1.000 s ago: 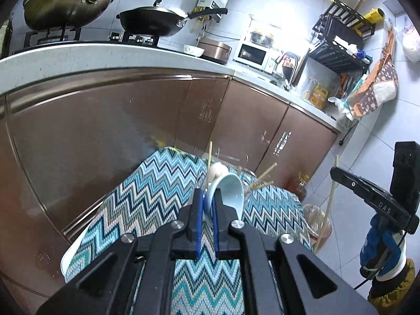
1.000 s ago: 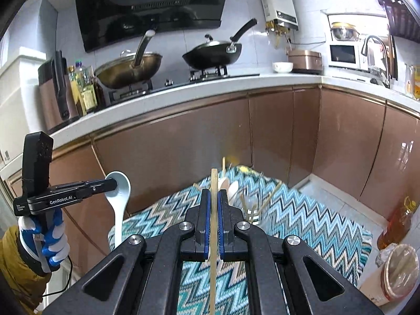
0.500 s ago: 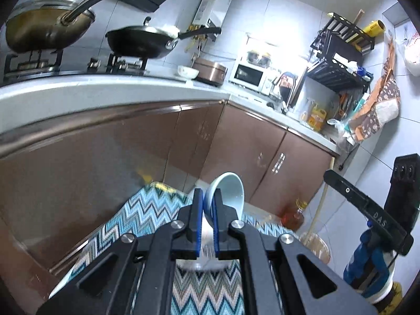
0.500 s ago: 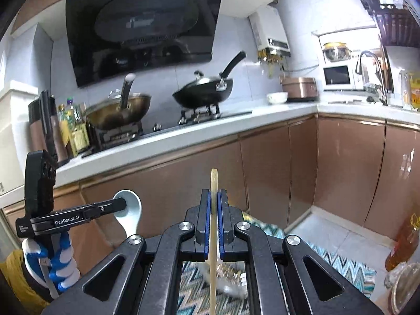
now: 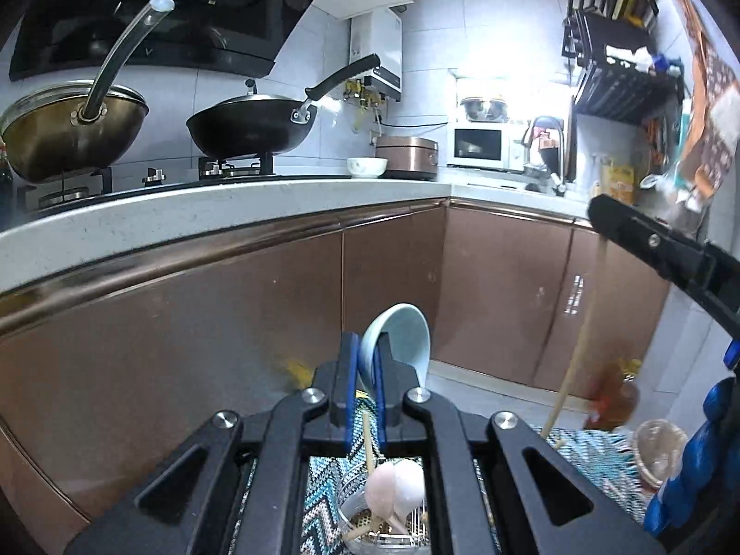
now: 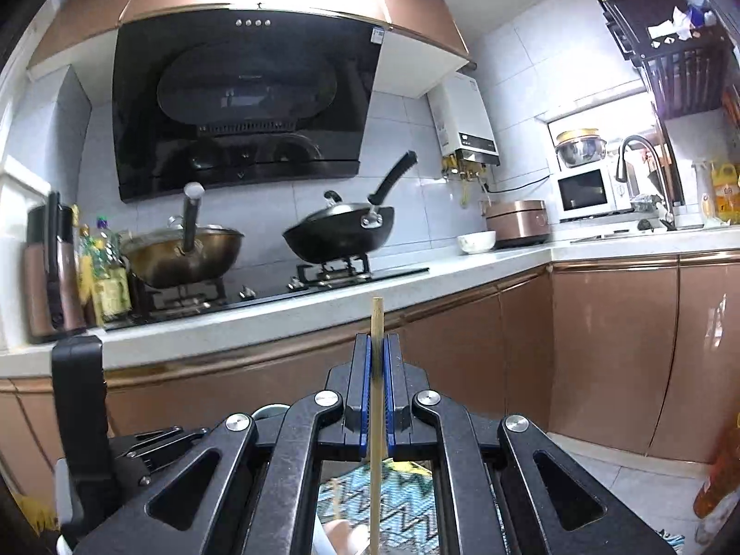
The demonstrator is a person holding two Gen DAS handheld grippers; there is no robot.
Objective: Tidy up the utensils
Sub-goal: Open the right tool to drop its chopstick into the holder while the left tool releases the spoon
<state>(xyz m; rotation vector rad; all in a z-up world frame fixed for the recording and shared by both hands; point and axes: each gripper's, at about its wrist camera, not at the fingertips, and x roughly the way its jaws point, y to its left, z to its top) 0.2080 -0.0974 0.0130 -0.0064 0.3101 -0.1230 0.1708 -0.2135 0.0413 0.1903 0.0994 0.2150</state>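
Both grippers have risen since a second ago, so the zigzag cloth now sits low behind the fingers. Left gripper is clamped on a pale blue spoon, bowl up. Right gripper pinches a wooden chopstick upright. Below, a mesh utensil holder on the cloth holds two pinkish spoons. Beyond, woks stand on the counter.
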